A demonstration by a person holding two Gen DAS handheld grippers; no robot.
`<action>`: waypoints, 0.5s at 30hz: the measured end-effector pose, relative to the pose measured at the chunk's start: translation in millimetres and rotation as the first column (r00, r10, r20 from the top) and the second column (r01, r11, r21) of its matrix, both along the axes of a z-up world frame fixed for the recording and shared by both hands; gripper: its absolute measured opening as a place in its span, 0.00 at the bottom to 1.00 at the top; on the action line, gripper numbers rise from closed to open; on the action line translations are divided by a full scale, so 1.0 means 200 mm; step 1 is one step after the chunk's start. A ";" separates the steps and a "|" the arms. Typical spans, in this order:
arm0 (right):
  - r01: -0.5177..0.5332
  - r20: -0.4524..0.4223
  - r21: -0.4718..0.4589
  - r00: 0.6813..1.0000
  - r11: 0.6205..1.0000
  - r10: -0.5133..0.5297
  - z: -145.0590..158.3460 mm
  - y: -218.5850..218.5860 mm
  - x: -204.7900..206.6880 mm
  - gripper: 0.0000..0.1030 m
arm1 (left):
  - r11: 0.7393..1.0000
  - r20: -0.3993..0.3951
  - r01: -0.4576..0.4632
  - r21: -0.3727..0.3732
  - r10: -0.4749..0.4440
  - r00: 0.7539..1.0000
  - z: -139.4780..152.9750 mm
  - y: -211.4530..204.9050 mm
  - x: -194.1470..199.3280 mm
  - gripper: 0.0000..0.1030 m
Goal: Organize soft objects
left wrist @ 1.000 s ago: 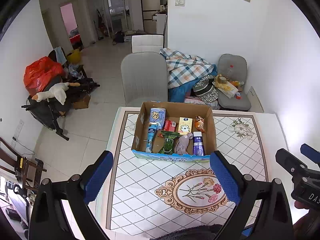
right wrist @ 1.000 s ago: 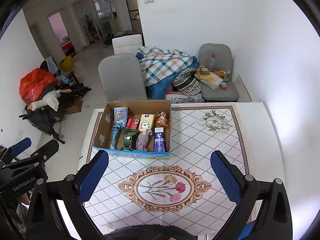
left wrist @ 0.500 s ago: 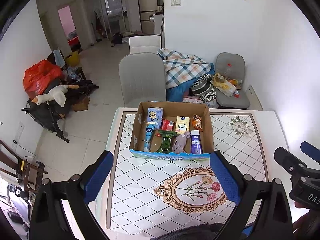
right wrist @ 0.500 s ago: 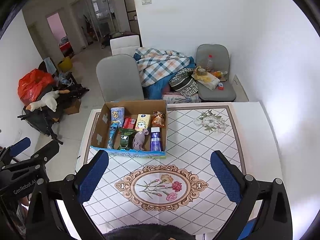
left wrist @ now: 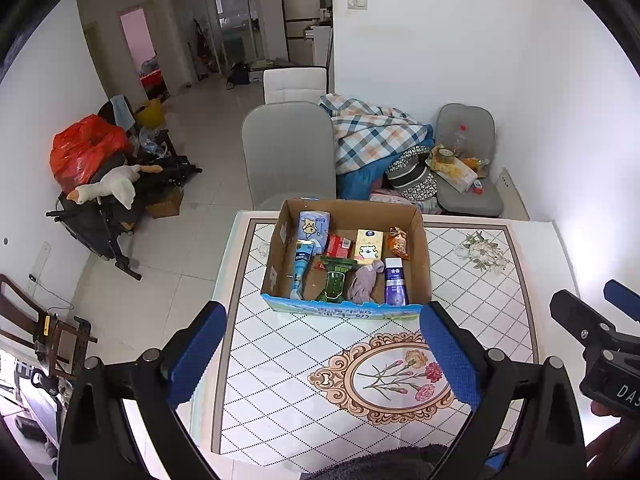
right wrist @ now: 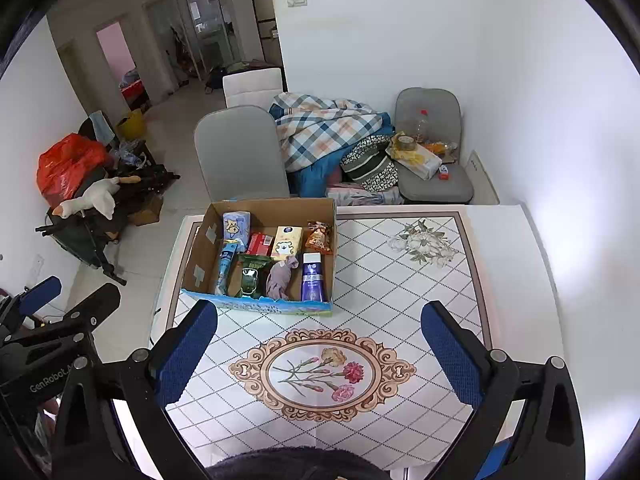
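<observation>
An open cardboard box (left wrist: 347, 208) (right wrist: 272, 205) stands on the far left part of the tiled table (left wrist: 500, 304) (right wrist: 400, 280). Inside lie a crumpled grey-mauve cloth (left wrist: 363, 282) (right wrist: 280, 276), a blue tissue pack (left wrist: 314, 226) (right wrist: 236, 225), a yellow tissue pack (left wrist: 369, 245) (right wrist: 286, 243), a purple bottle (left wrist: 395, 286) (right wrist: 313, 277), tubes and snack packets. My left gripper (left wrist: 322, 354) and right gripper (right wrist: 318, 354) are both open and empty, held high above the near table edge, well short of the box.
A grey chair (left wrist: 288, 152) stands behind the box. A plaid blanket pile (left wrist: 372, 136) and a cluttered grey seat (left wrist: 464, 168) are at the back wall. A stroller with a plush goose (left wrist: 108, 188) and a red bag are on the left floor.
Both grippers have drawn back and up a little, so the box and table look slightly farther away. Both stay open and empty.
</observation>
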State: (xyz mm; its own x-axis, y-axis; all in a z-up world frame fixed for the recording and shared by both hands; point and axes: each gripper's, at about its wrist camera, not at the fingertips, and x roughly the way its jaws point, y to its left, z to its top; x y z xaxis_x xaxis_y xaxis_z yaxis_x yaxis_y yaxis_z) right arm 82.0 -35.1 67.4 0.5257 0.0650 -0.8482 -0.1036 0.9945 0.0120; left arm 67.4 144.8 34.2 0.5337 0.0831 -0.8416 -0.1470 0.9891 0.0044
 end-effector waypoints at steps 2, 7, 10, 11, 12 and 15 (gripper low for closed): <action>-0.002 -0.001 -0.002 1.000 1.000 0.002 0.00 0.01 0.01 1.00 | 1.000 0.001 -0.001 -0.005 0.001 1.000 0.00 0.01 0.00 0.96; -0.010 -0.008 -0.003 1.000 1.000 0.010 -0.02 0.02 0.02 1.00 | 1.000 0.008 -0.005 -0.001 0.005 1.000 0.00 0.02 0.01 0.96; -0.012 0.000 -0.006 1.000 1.000 0.012 -0.01 0.02 0.02 1.00 | 1.000 0.012 -0.007 0.002 0.007 1.000 0.01 0.02 0.01 0.96; -0.013 0.004 -0.007 1.000 1.000 0.013 -0.01 0.02 0.02 1.00 | 1.000 0.013 -0.006 0.004 0.006 1.000 0.01 0.02 0.01 0.96; -0.014 0.007 -0.006 1.000 1.000 0.014 -0.01 0.02 0.02 1.00 | 1.000 0.014 -0.007 0.004 0.007 1.000 0.01 0.02 0.01 0.96; -0.012 0.011 -0.006 1.000 1.000 0.012 -0.02 0.02 0.02 1.00 | 1.000 0.012 -0.005 0.005 0.005 1.000 0.01 0.03 0.01 0.96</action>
State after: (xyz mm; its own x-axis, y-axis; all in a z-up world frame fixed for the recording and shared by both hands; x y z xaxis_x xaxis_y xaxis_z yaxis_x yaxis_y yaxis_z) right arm 85.2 -30.5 62.8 0.5339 0.0663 -0.8429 -0.1157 0.9933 0.0049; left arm 69.4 150.0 35.6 0.5432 0.0904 -0.8348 -0.1523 0.9883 0.0079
